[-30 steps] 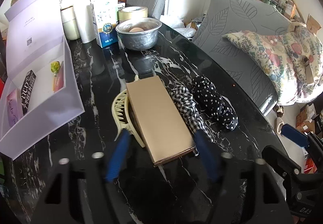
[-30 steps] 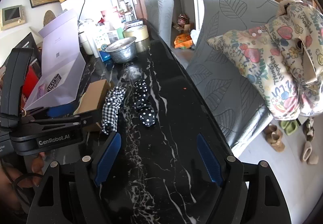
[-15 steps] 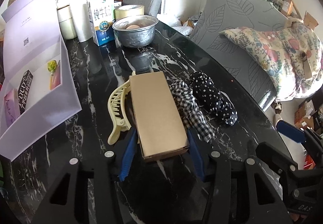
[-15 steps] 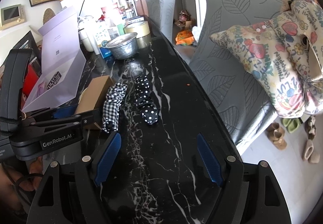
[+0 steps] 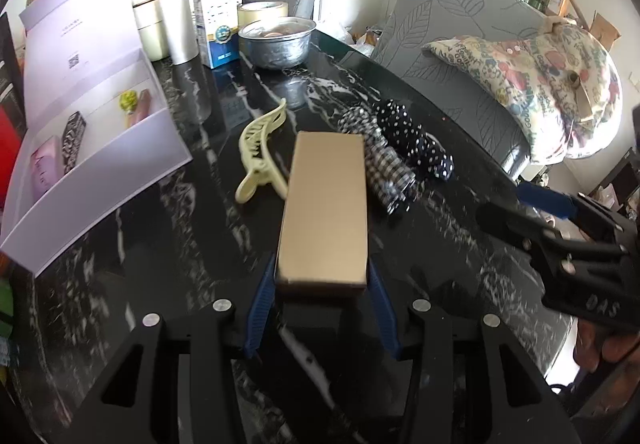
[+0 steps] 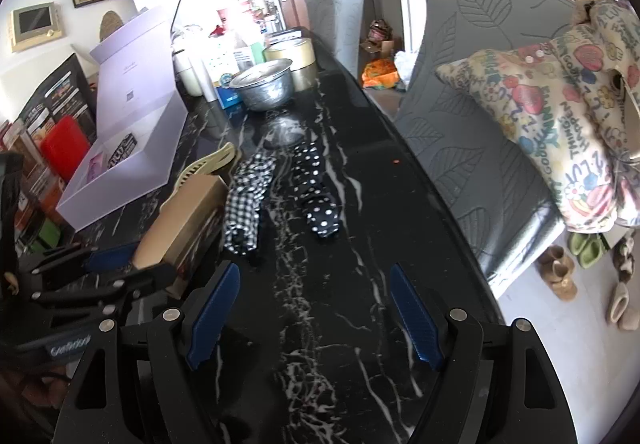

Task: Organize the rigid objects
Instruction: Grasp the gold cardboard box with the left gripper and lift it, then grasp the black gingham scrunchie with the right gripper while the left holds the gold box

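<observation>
Both pads of my left gripper [image 5: 322, 308] are closing on the near end of the cardboard box [image 5: 326, 212], probably light and stiff; my right gripper [image 6: 314, 318] hangs spread, empty.

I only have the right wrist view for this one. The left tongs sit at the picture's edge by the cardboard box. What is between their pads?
Observer: The left tongs are closing, with the near end of the cardboard box between them. Both pads look pressed on its sides.
Reviewer: Where does the cream hair clip lie relative to that box?
Observer: The hair clip lies along the box's left side, and its handle end reaches the box's edge.
Reviewer: Does the open lavender box hold anything beyond the pink and black items?
Observer: Yes. Farther back in the lavender box there is a small green item.
</observation>
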{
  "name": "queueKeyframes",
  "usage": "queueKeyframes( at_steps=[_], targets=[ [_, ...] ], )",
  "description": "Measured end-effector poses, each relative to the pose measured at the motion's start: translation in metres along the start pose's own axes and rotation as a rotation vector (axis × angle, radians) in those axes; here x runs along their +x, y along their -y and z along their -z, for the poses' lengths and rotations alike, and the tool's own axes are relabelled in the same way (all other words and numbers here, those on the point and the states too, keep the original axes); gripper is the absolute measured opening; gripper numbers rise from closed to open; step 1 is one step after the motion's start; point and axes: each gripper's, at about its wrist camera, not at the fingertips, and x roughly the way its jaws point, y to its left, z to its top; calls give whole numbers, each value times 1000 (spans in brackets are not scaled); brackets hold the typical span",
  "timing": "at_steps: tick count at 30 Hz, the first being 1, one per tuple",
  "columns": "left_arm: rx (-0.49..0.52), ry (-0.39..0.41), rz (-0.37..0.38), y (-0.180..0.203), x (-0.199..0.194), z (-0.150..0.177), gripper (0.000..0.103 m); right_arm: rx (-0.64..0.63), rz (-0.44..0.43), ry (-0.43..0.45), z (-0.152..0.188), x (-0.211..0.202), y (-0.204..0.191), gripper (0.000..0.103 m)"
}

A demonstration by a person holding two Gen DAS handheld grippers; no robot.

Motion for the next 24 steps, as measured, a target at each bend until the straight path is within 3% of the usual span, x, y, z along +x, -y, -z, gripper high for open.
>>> queueKeyframes(
  at_steps=[10, 18, 24],
  targets=[
    [-55, -50, 65, -8, 3, 1, 46, -18, -43, -12, 0, 8, -10, 78],
    [-15, -105, 11, -2, 22, -8, 47, -42, -33, -11, -4, 10, -13, 78],
    [-29, -111, 30, -4, 32, -16, 47, -49, -18, -8, -10, 12, -13, 78]
  ],
)
